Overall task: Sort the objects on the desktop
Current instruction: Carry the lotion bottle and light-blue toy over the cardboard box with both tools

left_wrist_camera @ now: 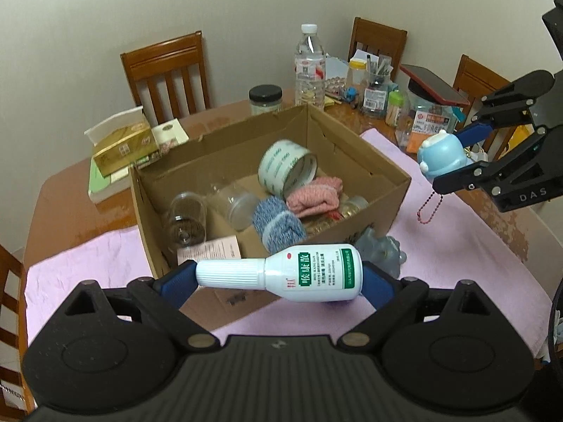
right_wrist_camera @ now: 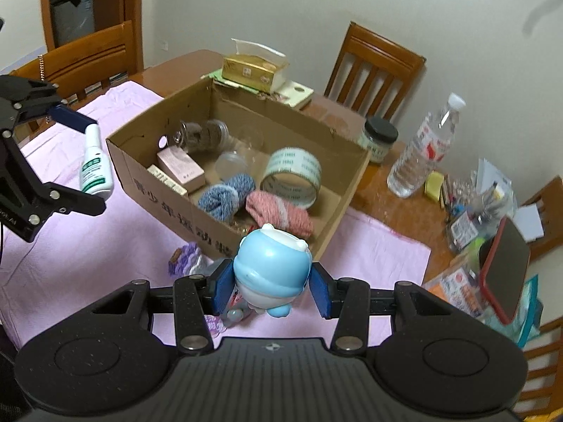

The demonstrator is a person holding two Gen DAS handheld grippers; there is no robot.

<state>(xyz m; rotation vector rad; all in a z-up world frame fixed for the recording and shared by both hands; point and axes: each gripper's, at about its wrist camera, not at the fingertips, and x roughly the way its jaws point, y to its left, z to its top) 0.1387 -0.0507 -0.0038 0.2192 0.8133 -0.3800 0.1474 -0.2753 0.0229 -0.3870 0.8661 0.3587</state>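
My left gripper (left_wrist_camera: 281,277) is shut on a white medicine bottle (left_wrist_camera: 281,272) with a green label, held sideways just in front of the cardboard box (left_wrist_camera: 355,207). It also shows in the right wrist view (right_wrist_camera: 95,165). My right gripper (right_wrist_camera: 271,286) is shut on a blue and white toy figure (right_wrist_camera: 269,270) with a pink bead chain (left_wrist_camera: 429,209), held above the pink cloth (right_wrist_camera: 105,246) near the box's corner. The box (right_wrist_camera: 169,183) holds a tape roll (right_wrist_camera: 292,176), blue (right_wrist_camera: 225,197) and pink (right_wrist_camera: 278,214) knitted rolls, clear jars and small cartons.
A purple knitted item (right_wrist_camera: 186,258) and a soft bluish thing (left_wrist_camera: 381,251) lie on the cloth by the box. A tissue box (left_wrist_camera: 123,146), black-lidded jar (left_wrist_camera: 265,100), water bottle (left_wrist_camera: 309,66), pen holder and red tablet (right_wrist_camera: 506,263) crowd the wooden table. Chairs surround it.
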